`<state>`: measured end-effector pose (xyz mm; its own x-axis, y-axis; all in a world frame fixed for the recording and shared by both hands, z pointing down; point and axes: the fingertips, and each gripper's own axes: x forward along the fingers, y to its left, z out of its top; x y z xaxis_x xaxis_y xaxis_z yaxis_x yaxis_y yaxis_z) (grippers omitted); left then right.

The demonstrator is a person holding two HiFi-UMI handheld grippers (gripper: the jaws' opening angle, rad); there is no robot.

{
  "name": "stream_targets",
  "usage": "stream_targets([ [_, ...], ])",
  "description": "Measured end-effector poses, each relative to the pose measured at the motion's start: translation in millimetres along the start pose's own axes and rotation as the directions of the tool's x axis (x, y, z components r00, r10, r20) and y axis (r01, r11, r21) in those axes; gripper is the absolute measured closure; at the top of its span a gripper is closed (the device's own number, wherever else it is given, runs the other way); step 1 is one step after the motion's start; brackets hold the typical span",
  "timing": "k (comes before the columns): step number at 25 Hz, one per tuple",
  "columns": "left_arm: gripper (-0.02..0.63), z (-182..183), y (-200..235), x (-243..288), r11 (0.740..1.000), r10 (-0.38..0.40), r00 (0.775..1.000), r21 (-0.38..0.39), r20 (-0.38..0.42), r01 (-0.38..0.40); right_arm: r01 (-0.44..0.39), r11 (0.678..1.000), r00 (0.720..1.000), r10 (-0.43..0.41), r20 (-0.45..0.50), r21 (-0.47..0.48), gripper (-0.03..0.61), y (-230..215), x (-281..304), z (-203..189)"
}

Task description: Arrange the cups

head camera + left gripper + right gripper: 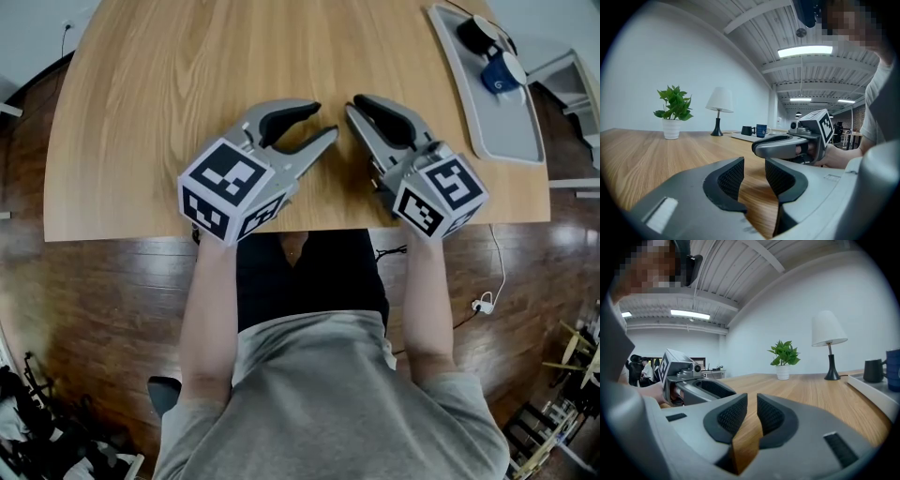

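Note:
A black cup (476,33) and a blue cup (502,73) stand on a grey tray (511,127) at the table's far right. Both grippers rest low over the table's near edge, tips facing each other, far from the cups. My left gripper (325,119) is open with nothing between its fingers. My right gripper (352,105) is shut and empty. In the left gripper view the black cup (747,131) and blue cup (761,130) show small behind the right gripper (757,147). The right gripper view has the black cup (873,370) and blue cup (894,369) at its right edge.
A potted plant (672,110) and a white table lamp (718,108) stand at the table's far side. The wooden table (187,94) stretches bare to the left and ahead of the grippers. The person's arms and torso sit at the near edge.

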<state>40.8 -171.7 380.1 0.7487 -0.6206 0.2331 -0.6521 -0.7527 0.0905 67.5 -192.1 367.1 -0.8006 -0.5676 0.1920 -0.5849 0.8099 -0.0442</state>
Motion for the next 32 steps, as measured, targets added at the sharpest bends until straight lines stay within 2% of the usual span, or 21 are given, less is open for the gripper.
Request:
stream_targets([
  [32,0.462,1.4,1.1,-2.1,1.000,0.002,1.000,0.003,0.013,-0.002,0.001,1.000,1.000,-0.001,0.004,-0.002,0.516,0.4,1.7,-0.7],
])
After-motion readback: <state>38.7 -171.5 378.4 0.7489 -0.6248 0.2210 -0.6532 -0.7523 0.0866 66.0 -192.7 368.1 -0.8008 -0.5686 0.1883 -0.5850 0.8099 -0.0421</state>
